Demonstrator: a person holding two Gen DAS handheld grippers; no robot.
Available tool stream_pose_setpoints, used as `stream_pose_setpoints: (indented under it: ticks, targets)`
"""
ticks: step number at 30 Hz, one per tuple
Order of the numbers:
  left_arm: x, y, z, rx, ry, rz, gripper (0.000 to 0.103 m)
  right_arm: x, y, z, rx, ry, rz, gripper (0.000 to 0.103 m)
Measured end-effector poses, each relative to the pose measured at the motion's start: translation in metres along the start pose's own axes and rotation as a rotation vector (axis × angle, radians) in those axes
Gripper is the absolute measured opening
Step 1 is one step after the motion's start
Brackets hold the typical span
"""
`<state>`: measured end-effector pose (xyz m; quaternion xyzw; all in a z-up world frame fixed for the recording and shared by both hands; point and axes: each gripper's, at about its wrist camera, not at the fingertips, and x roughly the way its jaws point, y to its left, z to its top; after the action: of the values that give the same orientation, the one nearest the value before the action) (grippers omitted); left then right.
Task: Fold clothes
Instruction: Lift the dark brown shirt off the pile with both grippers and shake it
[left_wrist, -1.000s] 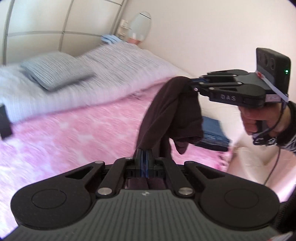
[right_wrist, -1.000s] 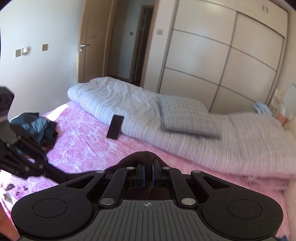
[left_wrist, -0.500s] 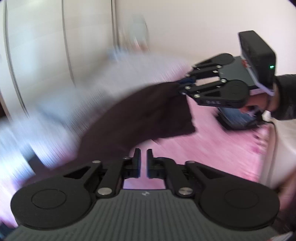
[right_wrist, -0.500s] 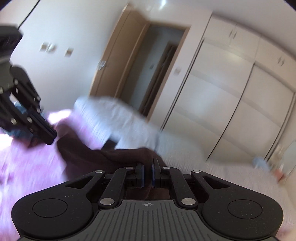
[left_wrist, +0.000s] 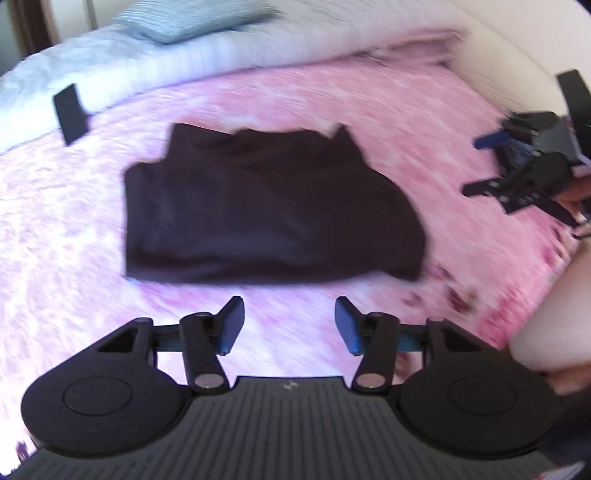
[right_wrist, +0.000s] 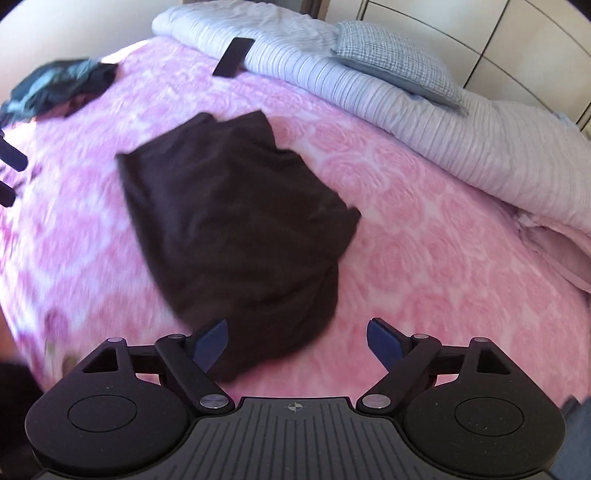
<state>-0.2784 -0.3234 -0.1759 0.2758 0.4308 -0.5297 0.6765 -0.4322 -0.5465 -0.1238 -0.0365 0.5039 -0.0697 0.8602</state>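
Currently, left wrist view: the left hand-held gripper (left_wrist: 289, 325) has its jaws opening, blue pads apart, nothing between them. Just ahead, the dark brown garment (left_wrist: 266, 214) lies loosely folded on the pink floral bedspread (left_wrist: 424, 110). A black phone (left_wrist: 71, 113) leans at the edge of the striped duvet (left_wrist: 258, 40). The right hand-held gripper (left_wrist: 480, 166) shows at the right edge, clear of the cloth; picture blurred.

Right wrist view: the right hand-held gripper (right_wrist: 298, 341) jaws are opening wide; 1 pad overlaps the garment's (right_wrist: 236, 221) near edge, but nothing is pinched. A heap of dark clothes (right_wrist: 59, 86) sits at the bedspread's (right_wrist: 424, 240) far left. A checked pillow (right_wrist: 399, 55) rests on the duvet (right_wrist: 480, 147).
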Motion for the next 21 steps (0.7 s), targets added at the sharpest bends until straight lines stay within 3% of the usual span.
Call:
stream_pose_setpoints:
  ticks: [6, 9, 11, 15, 17, 18, 19, 20, 21]
  targets:
    - [0.091, 0.096, 0.078, -0.018, 0.012, 0.013, 0.052, 0.093, -0.027, 0.069, 0.091, 0.032, 0.023, 0.086]
    - [0.154, 0.132, 0.12, -0.007, 0.007, -0.002, 0.063, 0.141, -0.04, 0.086, 0.079, 0.054, 0.004, 0.086]
    - [0.191, 0.152, 0.142, -0.019, 0.002, -0.006, 0.062, 0.171, -0.047, 0.094, 0.059, 0.07, 0.0, 0.086]
    - [0.254, 0.167, 0.166, -0.031, 0.105, -0.02, 0.062, 0.223, -0.066, 0.1, 0.073, 0.121, -0.003, 0.086]
    - [0.258, 0.165, 0.164, -0.031, 0.102, -0.055, 0.044, 0.241, -0.08, 0.1, 0.146, 0.155, 0.017, 0.085]
    - [0.256, 0.163, 0.163, -0.02, 0.089, -0.071, 0.029, 0.243, -0.085, 0.1, 0.188, 0.164, 0.029, 0.085]
    - [0.254, 0.161, 0.161, -0.007, 0.074, -0.08, 0.014, 0.241, -0.087, 0.101, 0.211, 0.165, 0.035, 0.073]
    - [0.245, 0.157, 0.158, 0.01, 0.049, -0.072, 0.008, 0.239, -0.089, 0.101, 0.235, 0.166, 0.041, 0.034]
    - [0.233, 0.156, 0.155, 0.005, 0.02, -0.084, 0.007, 0.237, -0.091, 0.102, 0.259, 0.167, 0.048, 0.016]
